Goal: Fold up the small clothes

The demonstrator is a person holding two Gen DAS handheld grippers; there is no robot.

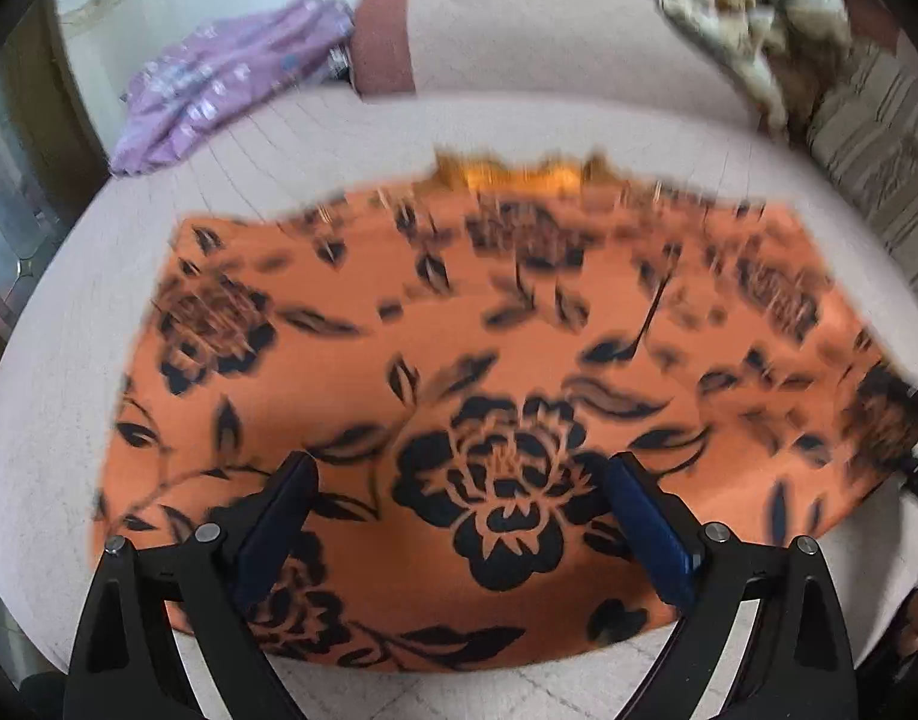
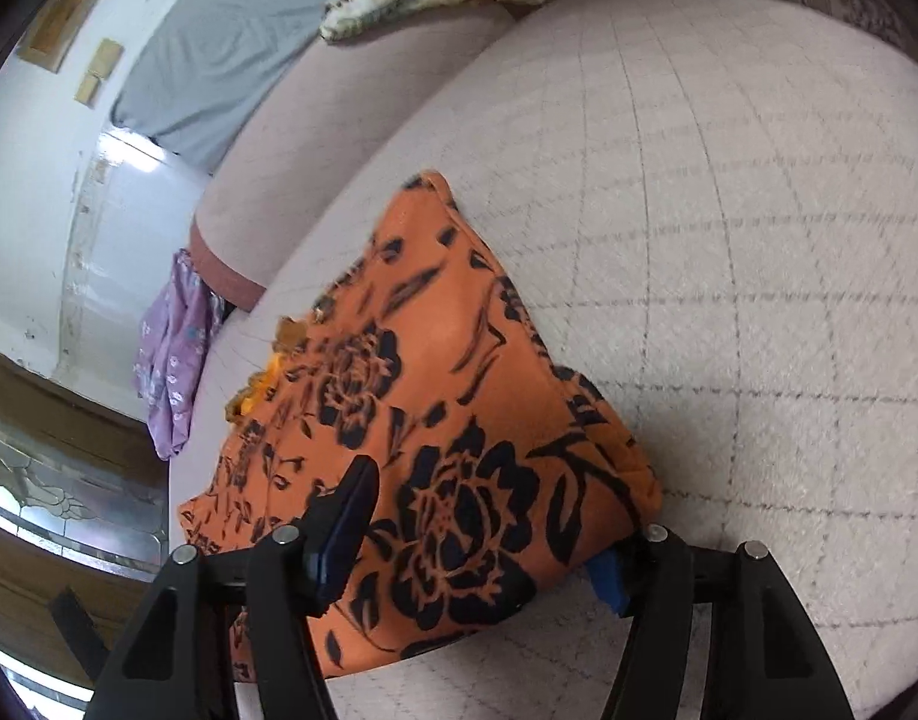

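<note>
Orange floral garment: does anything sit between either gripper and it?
Nothing visible. The orange floral garment lies directly under the open left gripper, and it fills the gap in the right gripper.

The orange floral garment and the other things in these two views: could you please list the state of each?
Orange garment: spread flat on the pale cushion, folded edge nearest the right tool.
Left tool: open, above the garment, gripping nothing.
Right tool: open, fingers astride the garment's corner, not closed on it.
Purple garment: crumpled, unfolded, at the cushion's far edge.
Beige blanket: bunched in a heap.
</note>
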